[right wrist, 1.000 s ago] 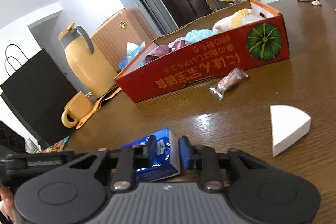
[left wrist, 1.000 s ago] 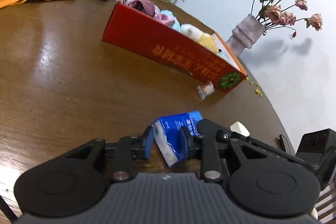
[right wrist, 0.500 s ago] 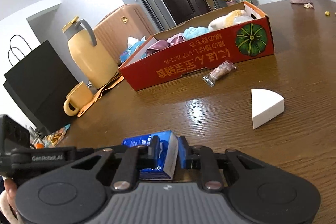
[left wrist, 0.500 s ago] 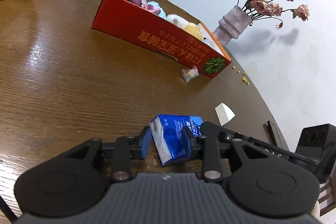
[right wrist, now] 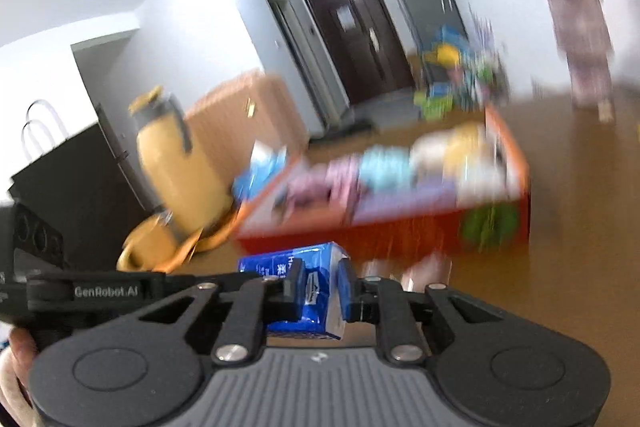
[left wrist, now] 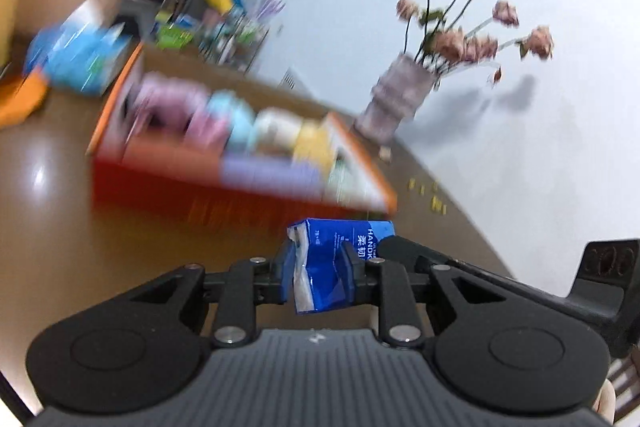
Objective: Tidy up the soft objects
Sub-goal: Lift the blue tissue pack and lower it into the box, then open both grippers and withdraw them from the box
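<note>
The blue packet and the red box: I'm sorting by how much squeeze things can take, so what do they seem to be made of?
The blue packet looks like thin glossy plastic film over white tissues: it is crinkled, shiny, with white showing at its open end. The red box seems printed cardboard, with stiff straight walls and a thin orange rim, though motion blur leaves its finish unclear.

Each hand-held gripper (left wrist: 316, 269) is black, with 2 round discs, silver screws and a ribbed grey body.

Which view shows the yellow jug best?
Right wrist view: the yellow jug stands whole beside the red box, though blurred. Left wrist view shows at most a yellow sliver at its top left edge.
</note>
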{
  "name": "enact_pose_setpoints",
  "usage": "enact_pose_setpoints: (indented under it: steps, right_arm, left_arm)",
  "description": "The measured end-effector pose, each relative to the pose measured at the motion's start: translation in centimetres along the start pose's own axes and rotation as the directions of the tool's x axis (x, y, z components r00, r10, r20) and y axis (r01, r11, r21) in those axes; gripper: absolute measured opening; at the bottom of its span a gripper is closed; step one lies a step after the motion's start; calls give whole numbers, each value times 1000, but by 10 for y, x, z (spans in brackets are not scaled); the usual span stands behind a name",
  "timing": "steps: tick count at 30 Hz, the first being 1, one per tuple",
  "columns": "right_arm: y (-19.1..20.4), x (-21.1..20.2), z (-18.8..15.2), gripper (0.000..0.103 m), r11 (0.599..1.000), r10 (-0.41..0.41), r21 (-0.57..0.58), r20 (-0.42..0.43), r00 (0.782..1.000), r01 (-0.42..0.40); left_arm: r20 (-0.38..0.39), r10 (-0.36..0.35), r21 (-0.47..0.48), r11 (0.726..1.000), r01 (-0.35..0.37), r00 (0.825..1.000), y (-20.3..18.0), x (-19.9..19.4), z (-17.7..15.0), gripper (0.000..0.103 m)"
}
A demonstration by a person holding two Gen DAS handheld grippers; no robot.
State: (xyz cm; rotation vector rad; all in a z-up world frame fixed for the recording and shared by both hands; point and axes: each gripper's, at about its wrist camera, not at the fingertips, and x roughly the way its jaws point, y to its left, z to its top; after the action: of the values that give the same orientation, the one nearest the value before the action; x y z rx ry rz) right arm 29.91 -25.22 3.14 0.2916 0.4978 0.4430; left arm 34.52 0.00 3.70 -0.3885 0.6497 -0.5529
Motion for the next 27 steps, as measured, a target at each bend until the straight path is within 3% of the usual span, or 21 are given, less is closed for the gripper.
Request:
enact_pose_setpoints:
  steps: [3, 6, 9, 13, 16, 24, 27]
  right_arm:
    - [-19, 35, 52, 17, 999, -42, -19, 23, 999, 43]
    - [-45, 83, 90, 17, 996, -91, -9, -15, 996, 90]
    - [-68, 134, 112, 17, 988, -154, -33, -90, 984, 151]
    - [-83, 192, 111, 16, 970, -233, -124, -231, 945, 209]
    - [-85, 215, 99, 14, 959, -265, -178, -297, 917, 220]
    - [-98, 213, 99, 12, 967, -251, -134, -330, 910, 219]
    - [-95, 196, 101, 18, 967, -249, -125, -312, 917, 220]
  left_arm:
    - [-2, 16, 16, 1000, -16, 1000, 0, 47, 60, 24]
    - [-42, 63, 14, 998, -62, 997, 9, 104, 101, 24]
    - [-121, 101, -15, 994, -104, 987, 25, 154, 118, 23]
    - [-214, 206, 66, 978, -196, 955, 37, 203, 113, 23]
    - [-264, 240, 90, 970, -224, 934, 41, 215, 110, 21]
    - [-282, 301, 121, 953, -277, 911, 29, 224, 101, 21]
    - [-310, 286, 117, 958, -262, 907, 27, 212, 104, 23]
